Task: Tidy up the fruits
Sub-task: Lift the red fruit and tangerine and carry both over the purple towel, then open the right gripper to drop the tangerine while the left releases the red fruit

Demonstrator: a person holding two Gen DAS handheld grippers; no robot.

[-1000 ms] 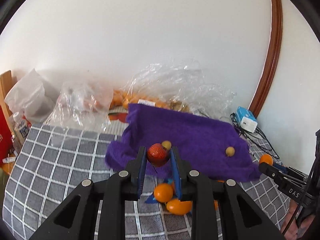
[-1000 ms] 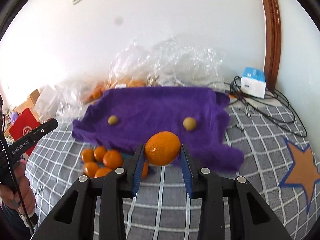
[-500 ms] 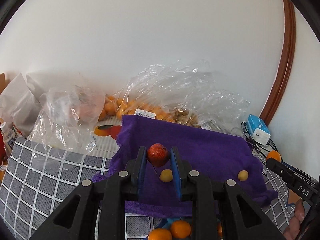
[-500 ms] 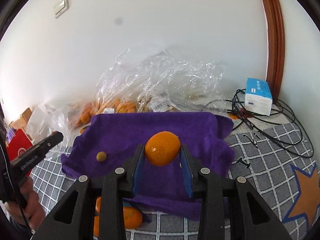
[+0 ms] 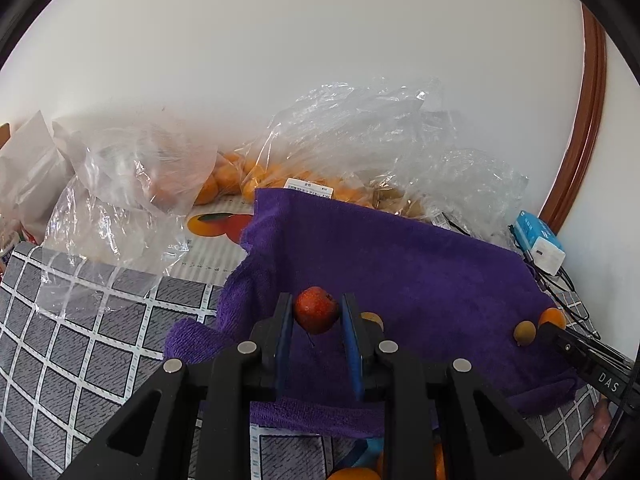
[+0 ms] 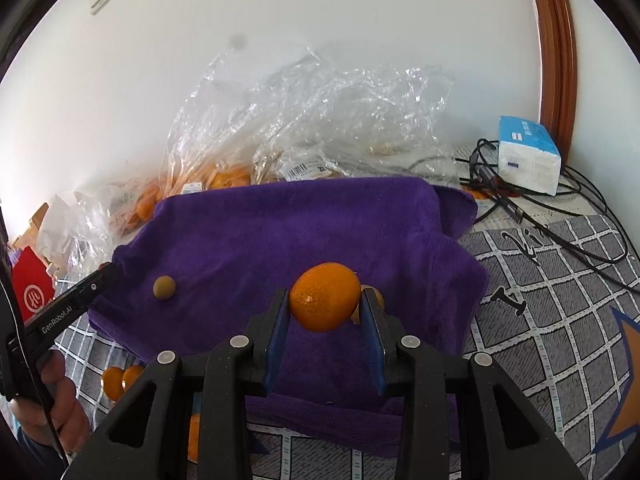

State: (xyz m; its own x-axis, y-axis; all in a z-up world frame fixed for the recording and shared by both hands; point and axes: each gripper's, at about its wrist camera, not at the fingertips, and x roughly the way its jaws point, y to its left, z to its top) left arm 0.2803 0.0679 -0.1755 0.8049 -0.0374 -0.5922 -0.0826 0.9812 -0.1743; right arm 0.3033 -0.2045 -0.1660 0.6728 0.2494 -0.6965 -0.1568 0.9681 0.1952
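My left gripper (image 5: 316, 314) is shut on a small red fruit (image 5: 316, 310), held over the near left part of the purple towel (image 5: 400, 264). My right gripper (image 6: 325, 300) is shut on an orange (image 6: 325, 296) above the towel's (image 6: 300, 232) near middle. Two small tan fruits lie on the towel: one (image 6: 164, 287) at its left, one (image 6: 374, 296) half hidden behind the right gripper's fingers. In the left wrist view they show as one (image 5: 525, 333) at the right and one (image 5: 372, 319) behind the finger. Several oranges (image 6: 120, 378) lie on the checked cloth by the towel's near edge.
Crumpled clear plastic bags (image 5: 360, 148) with oranges lie behind the towel against the white wall. A blue-and-white box (image 6: 528, 154) and black cables (image 6: 560, 208) are at the right. A red packet (image 6: 32, 292) stands at the left. The grey checked cloth (image 5: 80, 320) covers the surface.
Both grippers have moved forward and down over the purple towel with their fruits still held. The loose oranges have slid to the bottom edge of both views.
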